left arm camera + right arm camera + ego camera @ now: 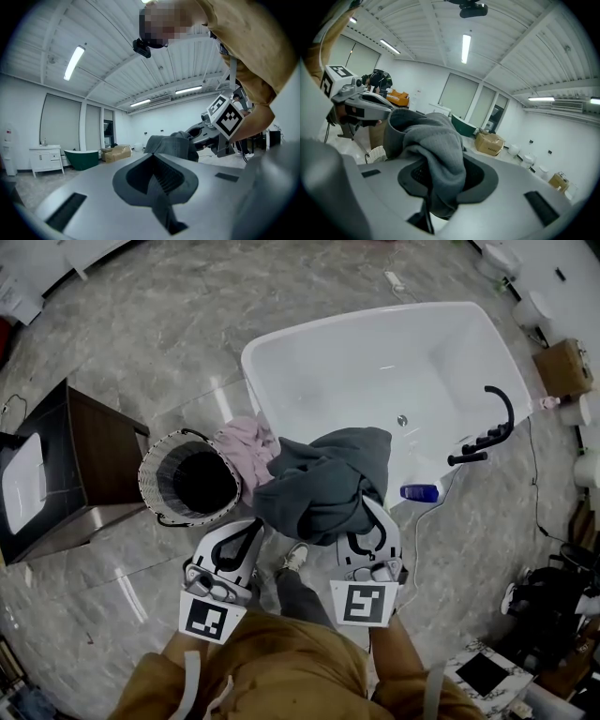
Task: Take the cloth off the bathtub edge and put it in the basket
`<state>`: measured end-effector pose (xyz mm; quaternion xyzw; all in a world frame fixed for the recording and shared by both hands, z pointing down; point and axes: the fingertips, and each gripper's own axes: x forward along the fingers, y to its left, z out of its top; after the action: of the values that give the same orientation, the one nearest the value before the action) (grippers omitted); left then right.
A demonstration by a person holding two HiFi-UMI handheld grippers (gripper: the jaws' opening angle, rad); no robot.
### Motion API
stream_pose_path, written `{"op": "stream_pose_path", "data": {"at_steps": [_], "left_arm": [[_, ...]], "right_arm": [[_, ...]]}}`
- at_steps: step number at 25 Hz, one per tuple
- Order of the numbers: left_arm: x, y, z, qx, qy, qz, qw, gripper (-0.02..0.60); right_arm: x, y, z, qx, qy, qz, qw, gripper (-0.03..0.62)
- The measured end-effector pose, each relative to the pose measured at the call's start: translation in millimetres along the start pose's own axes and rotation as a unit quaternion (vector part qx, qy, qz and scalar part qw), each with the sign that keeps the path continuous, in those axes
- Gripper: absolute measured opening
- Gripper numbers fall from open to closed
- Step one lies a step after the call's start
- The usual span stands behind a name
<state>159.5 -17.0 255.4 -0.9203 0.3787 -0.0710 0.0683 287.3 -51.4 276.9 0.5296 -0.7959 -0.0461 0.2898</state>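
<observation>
At the left of the head view stands a dark cabinet (89,460), and just right of it the woven basket (155,486), open-topped and dark inside. Below the basket, your left gripper (251,526) sits low in the frame with its fingers (164,180) pressed together and nothing between them. It touches neither cloth. A pink cloth (246,442) lies bunched between the basket's right rim and the near corner of the white bathtub (394,362).

At the centre of the frame is the grey cloth (323,479), bundled and draped over the tips of your right gripper (373,521). It is just right of the basket and over the tub's near edge. I cannot tell whether it touches the rim. In the right gripper view your fingers (480,180) are pinching a thick fold of it, open only as far as that fold, and the fabric spills down over them.

A blue bottle (419,491) lies on the floor beside the tub. A black faucet (492,427) curves up at the tub's right end.
</observation>
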Motion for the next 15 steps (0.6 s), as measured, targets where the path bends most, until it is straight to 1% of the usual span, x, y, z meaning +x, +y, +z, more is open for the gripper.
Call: {"op": "stream_pose_path", "data": {"at_steps": [5, 7, 10, 15], "left_arm": [[-5.4, -0.9, 8.4, 0.013, 0.006, 0.017, 0.9998, 0.006], [-13.2, 2.3, 11.8, 0.019, 0.012, 0.033, 0.9992, 0.006], [-29.6, 9.2, 15.8, 0.03, 0.021, 0.072, 0.9967, 0.006], [-68.1, 24.0, 22.7, 0.034, 0.034, 0.146, 0.9881, 0.006]], "right_arm": [[-4.7, -3.3, 5.7, -0.005, -0.015, 0.011, 1.0, 0.117], [-6.3, -1.5, 12.1, -0.008, -0.026, 0.019, 0.999, 0.117], [-5.7, 6.2, 22.8, -0.013, -0.052, 0.042, 0.998, 0.117], [-1.6, 31.2, 49.2, -0.041, -0.087, 0.094, 0.991, 0.117]]}}
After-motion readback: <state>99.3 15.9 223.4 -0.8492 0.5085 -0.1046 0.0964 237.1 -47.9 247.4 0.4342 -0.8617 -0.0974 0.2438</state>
